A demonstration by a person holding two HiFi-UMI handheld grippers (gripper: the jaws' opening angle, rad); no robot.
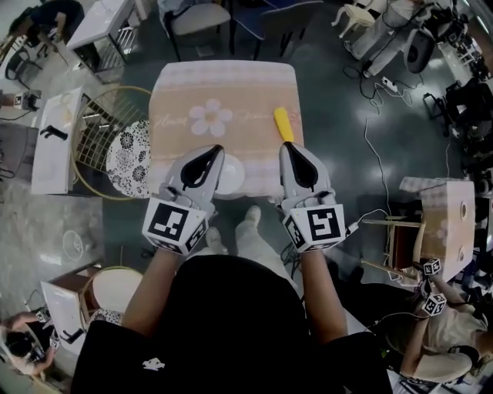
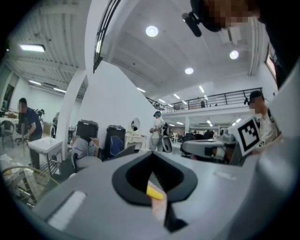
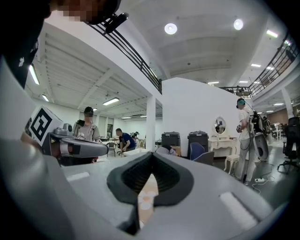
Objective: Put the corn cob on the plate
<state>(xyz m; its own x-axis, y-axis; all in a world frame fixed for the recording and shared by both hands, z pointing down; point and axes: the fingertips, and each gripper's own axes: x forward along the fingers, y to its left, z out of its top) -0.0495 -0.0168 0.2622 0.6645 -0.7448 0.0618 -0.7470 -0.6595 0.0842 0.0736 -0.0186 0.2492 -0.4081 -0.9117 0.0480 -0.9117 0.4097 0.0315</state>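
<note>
— Grippers first: how do the fingers stand?

— Both pairs are pressed together, tip to tip, with nothing caught in either. The person holds the left gripper point(image 1: 216, 150) and the right gripper point(image 1: 285, 146) side by side, pointing level over the near edge of the table point(image 1: 177, 92).

— And the plate?

— The plate point(image 1: 233, 178) is white and sits right under the left fingers, a little to their right. The gripper body covers half of it, and the plate holds nothing that I can see.

— So where's the corn cob?

— The corn cob point(image 1: 283, 124) is straight ahead of the right fingertips, lying on the pink cloth point(image 1: 254, 88). Its near end is just beyond those tips, and its length runs away from them. I can't tell whether the tips touch it. From the left fingers it lies ahead and off to the right, well apart from the plate.

— Anything between the two pairs of fingers?

— A white flower print point(image 1: 210, 117) on the cloth, a bit ahead of the left tips.

— Further out?

— Off the table, left of the left fingers, there's a round wire rack point(image 1: 98, 131). Past the far edge, well beyond both pairs of tips, a chair point(image 1: 199, 17) stands.
</note>
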